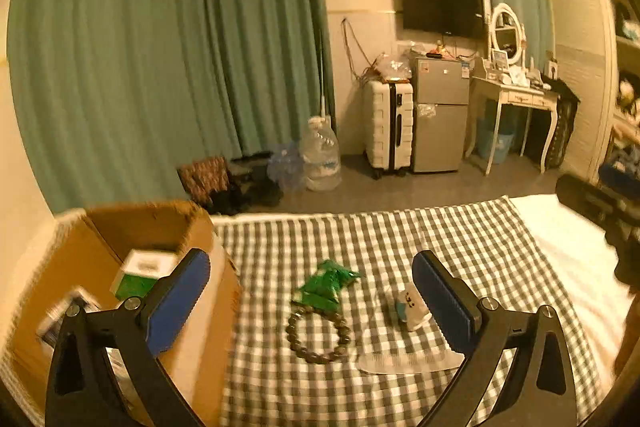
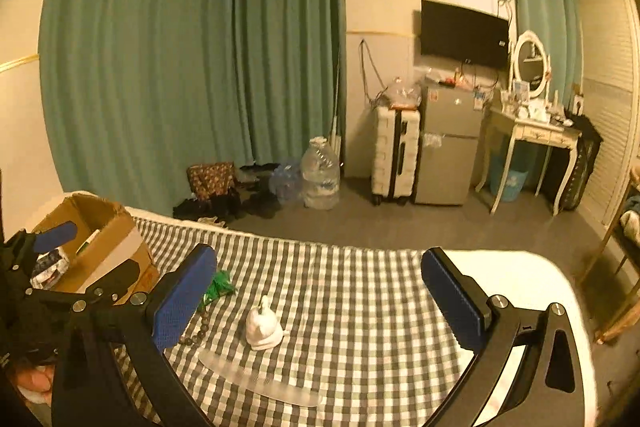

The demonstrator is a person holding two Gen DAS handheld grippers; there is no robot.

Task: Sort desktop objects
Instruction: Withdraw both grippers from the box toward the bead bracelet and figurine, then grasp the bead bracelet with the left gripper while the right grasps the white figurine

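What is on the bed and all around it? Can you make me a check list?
Surface: checked cloth spread over a white bed.
Job's things: green packet, bead bracelet, small white figure and clear flat strip lie on the cloth; cardboard box at its left end already holds a green-and-white box and other items.
Clutter: nothing seen on the cloth.
Grippers: left tongs open, empty, beside the cardboard box; right tongs open, empty, above the white figure.
Cables: wires hang on the wall by the TV.
Surroundings: green curtains, water jug, suitcase, fridge, dressing table.
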